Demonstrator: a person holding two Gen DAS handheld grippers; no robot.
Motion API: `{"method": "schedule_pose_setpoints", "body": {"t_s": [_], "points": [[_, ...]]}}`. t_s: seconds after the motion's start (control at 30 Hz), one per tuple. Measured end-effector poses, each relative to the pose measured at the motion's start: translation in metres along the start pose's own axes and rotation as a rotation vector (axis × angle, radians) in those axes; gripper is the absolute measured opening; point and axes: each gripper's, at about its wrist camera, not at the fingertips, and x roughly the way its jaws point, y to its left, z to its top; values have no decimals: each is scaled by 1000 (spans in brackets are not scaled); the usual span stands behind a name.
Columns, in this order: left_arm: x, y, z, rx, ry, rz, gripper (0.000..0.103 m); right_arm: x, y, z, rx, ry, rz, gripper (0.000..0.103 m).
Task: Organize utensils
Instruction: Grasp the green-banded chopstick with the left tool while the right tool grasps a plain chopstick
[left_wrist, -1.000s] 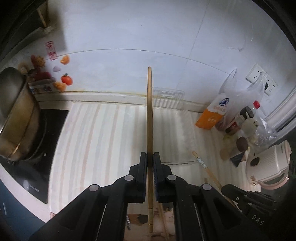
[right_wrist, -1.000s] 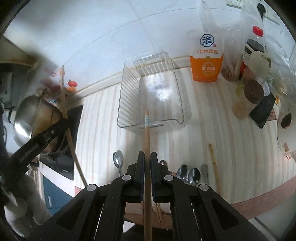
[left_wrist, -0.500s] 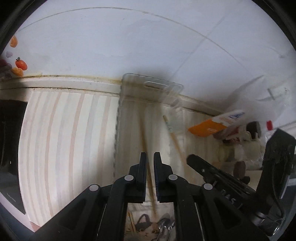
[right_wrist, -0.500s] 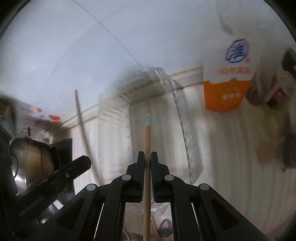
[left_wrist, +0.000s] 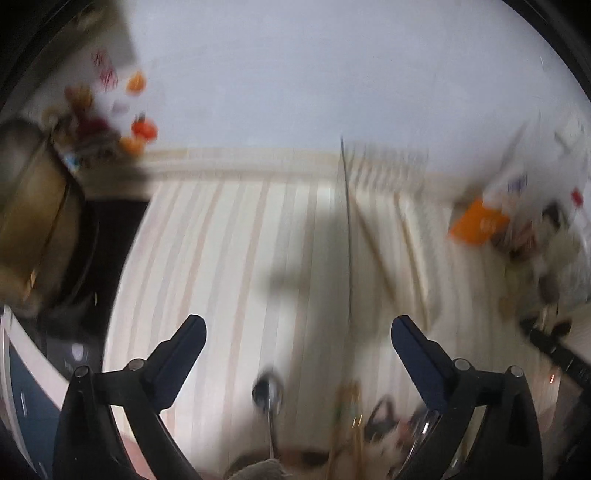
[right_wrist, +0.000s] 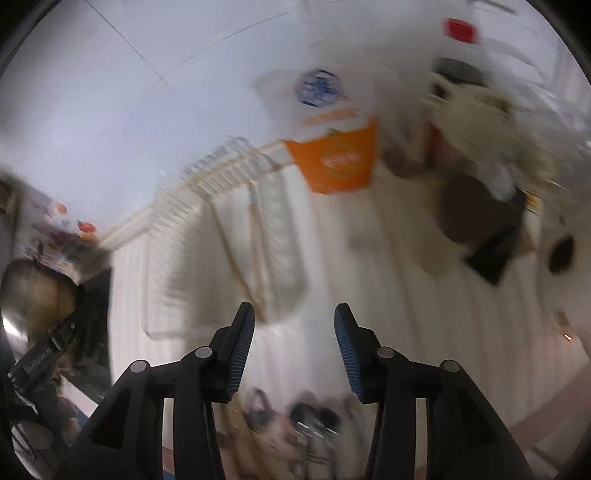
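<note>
Chopsticks in tray on striped counter

Orange salt bag, metal pot, striped countertop

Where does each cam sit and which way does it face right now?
Left wrist: on the left gripper, facing forward and down over the striped countertop toward the white wall; its own two black fingers show, spread wide.
Right wrist: on the right gripper, facing the same counter and wall; its black fingers show, open, with the left gripper at the left edge.
Shared: clear plastic tray, orange-and-white bag, metal pot. Both views are motion-blurred.
</note>
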Motion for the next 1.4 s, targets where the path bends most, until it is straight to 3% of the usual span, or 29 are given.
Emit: {"method": "schedule_pose_setpoints", "body": {"t_s": [0.13, 0.2, 0.27, 0.37, 0.43, 0.47, 0.5, 0.53, 0.6, 0.63, 0.67, 0.77, 1.0, 1.13, 1.27, 1.4], "points": [[28, -5, -68, 39, 141, 15, 101, 5, -30, -41, 16, 64, -64, 48], [52, -16, -106, 79, 263, -12, 100, 13, -43, -61, 20, 104, -92, 48], [69, -27, -133, 120, 325, -25, 89, 25, -57, -77, 35, 151, -102, 45], [88, -39, -153, 149, 387, -45, 60, 45, -67, -92, 31, 207, -115, 45], [98, -42, -160, 149, 411, -43, 25, 56, -66, -101, 6, 229, -134, 45], [99, -41, -160, 144, 403, -33, 24, 64, -65, -106, -10, 244, -147, 45], [98, -40, -160, 146, 390, -34, 10, 69, -64, -109, -25, 256, -157, 45], [100, -37, -159, 144, 388, -25, 5, 74, -63, -113, -42, 268, -166, 44], [102, -31, -157, 129, 376, -22, 4, 80, -62, -121, -72, 281, -194, 32], [103, -27, -155, 132, 359, -2, 4, 77, -63, -124, -81, 257, -216, 16], [104, -22, -152, 135, 349, 9, 4, 76, -70, -128, -53, 276, -217, 9], [108, -15, -146, 133, 351, -2, 4, 70, -87, -135, 9, 293, -218, 9], [112, -2, -137, 151, 341, 17, 5, 68, -92, -146, -13, 321, -258, 8], [110, -12, -143, 153, 333, 24, 5, 69, -87, -146, -21, 333, -268, 10], [105, -9, -147, 146, 331, 14, 5, 71, -82, -142, -27, 340, -258, 21], [102, 0, -147, 139, 323, 8, 4, 75, -58, -139, -45, 332, -282, 21]]}}
